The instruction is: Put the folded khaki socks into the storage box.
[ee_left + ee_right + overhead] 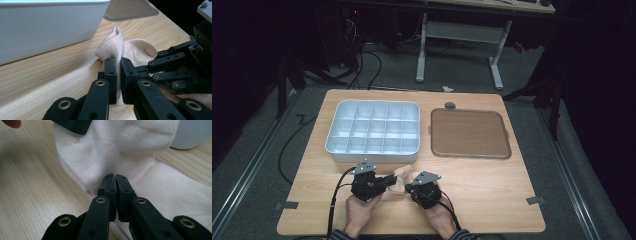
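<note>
A cream sock (402, 175) lies on the wooden table near its front edge, between my two grippers. In the left gripper view, my left gripper (118, 61) is shut on a raised fold of the sock (112, 45), whose ribbed cuff stands up past the jaws. My right gripper (115, 177) is shut on a flat part of the sock (100, 157). From above, the left gripper (388, 181) points right and the right gripper (408, 186) points left, tips close together. The right gripper (160, 65) also appears beside the left jaws.
A white tray (374, 150) divided into several compartments stands just behind the sock. To the right of it lies a flat brown tray (469, 134). Bare tabletop (492, 190) lies to the right of my hands. A desk frame (459, 45) stands on the floor beyond.
</note>
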{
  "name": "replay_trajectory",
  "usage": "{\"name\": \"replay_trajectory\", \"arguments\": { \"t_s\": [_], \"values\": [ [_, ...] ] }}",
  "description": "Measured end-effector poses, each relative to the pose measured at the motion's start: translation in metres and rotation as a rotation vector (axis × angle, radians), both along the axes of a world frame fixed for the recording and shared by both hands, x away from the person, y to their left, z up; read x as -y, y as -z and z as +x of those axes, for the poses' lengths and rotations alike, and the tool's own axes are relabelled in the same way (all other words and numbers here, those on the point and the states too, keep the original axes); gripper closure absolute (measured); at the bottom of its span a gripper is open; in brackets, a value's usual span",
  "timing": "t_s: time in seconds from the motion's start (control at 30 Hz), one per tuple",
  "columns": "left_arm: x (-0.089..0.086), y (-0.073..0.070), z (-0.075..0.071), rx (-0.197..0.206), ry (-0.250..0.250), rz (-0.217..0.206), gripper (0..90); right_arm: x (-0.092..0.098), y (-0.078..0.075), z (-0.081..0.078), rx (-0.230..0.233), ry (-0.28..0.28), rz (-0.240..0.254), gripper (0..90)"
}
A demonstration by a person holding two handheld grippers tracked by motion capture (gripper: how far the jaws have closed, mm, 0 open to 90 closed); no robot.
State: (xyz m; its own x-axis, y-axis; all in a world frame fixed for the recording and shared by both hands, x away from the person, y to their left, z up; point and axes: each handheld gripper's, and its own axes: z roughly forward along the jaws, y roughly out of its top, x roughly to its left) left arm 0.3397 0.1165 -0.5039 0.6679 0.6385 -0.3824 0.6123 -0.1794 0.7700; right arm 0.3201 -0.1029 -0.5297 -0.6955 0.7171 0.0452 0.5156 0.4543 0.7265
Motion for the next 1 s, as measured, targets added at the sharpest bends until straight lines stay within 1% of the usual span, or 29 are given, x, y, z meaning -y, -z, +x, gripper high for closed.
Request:
{"name": "replay_trajectory", "arguments": {
  "t_s": [0.1,0.23,0.27,0.3,0.33,0.4,0.47,0.5,0.53,0.57,0.63,0.67,0.73,0.77,0.8,0.83,0.9,1.0],
  "values": [
    [-0.001,-0.001,-0.001,0.0,0.003,-0.005,85.4,-0.002,0.0,0.0,-0.006,-0.005,-0.002,88.1],
    [-0.001,-0.002,-0.001,0.002,0.004,-0.007,85.4,-0.005,0.0,0.001,-0.008,-0.015,0.01,88.1],
    [-0.001,-0.002,-0.002,0.005,0.005,0.002,85.4,-0.006,0.0,0.001,-0.015,-0.021,0.011,88.0],
    [-0.001,-0.002,-0.002,0.005,0.005,0.002,85.4,-0.006,0.0,0.001,-0.015,-0.021,0.011,88.0],
    [-0.001,-0.002,-0.003,0.007,0.004,0.008,85.4,-0.006,0.0,0.0,-0.015,-0.021,0.008,87.9],
    [-0.001,-0.003,-0.004,0.008,0.005,0.028,85.4,-0.006,0.0,0.0,-0.018,-0.021,0.016,87.4],
    [-0.002,-0.004,-0.005,0.007,0.002,0.036,85.4,-0.005,-0.001,0.0,-0.018,-0.022,0.014,86.7],
    [-0.002,-0.004,-0.005,0.005,0.0,0.039,85.4,-0.004,-0.004,-0.002,-0.007,-0.022,0.023,85.7],
    [-0.002,-0.005,-0.005,0.004,-0.002,0.044,85.4,-0.004,-0.004,-0.002,-0.007,-0.022,0.023,85.7],
    [-0.002,-0.006,-0.005,0.007,0.0,0.057,85.4,-0.001,-0.008,-0.004,0.008,-0.015,0.038,84.9],
    [-0.001,-0.007,-0.005,0.008,0.001,0.059,85.4,0.001,-0.01,-0.004,0.016,-0.014,0.045,84.6],
    [-0.001,-0.008,-0.005,0.008,0.002,0.061,85.4,0.007,-0.015,-0.006,0.034,0.005,0.053,83.2],
    [-0.001,-0.009,-0.004,0.006,0.001,0.063,85.4,0.009,-0.017,-0.007,0.044,0.013,0.052,82.5],
    [-0.001,-0.009,-0.004,0.004,0.001,0.065,85.4,0.017,-0.023,-0.007,0.071,0.042,0.052,80.5],
    [-0.001,-0.009,-0.004,0.003,0.0,0.065,85.4,0.017,-0.023,-0.007,0.071,0.042,0.052,80.5],
    [-0.001,-0.009,-0.004,0.001,-0.001,0.067,85.4,0.02,-0.025,-0.007,0.079,0.054,0.051,79.8],
    [-0.001,-0.009,-0.004,0.002,-0.002,0.072,85.4,0.03,-0.029,-0.006,0.089,0.09,0.055,78.0],
    [-0.001,-0.009,-0.004,0.0,-0.003,0.076,85.4,0.043,-0.031,-0.005,0.092,0.137,0.058,77.3]
  ]
}}
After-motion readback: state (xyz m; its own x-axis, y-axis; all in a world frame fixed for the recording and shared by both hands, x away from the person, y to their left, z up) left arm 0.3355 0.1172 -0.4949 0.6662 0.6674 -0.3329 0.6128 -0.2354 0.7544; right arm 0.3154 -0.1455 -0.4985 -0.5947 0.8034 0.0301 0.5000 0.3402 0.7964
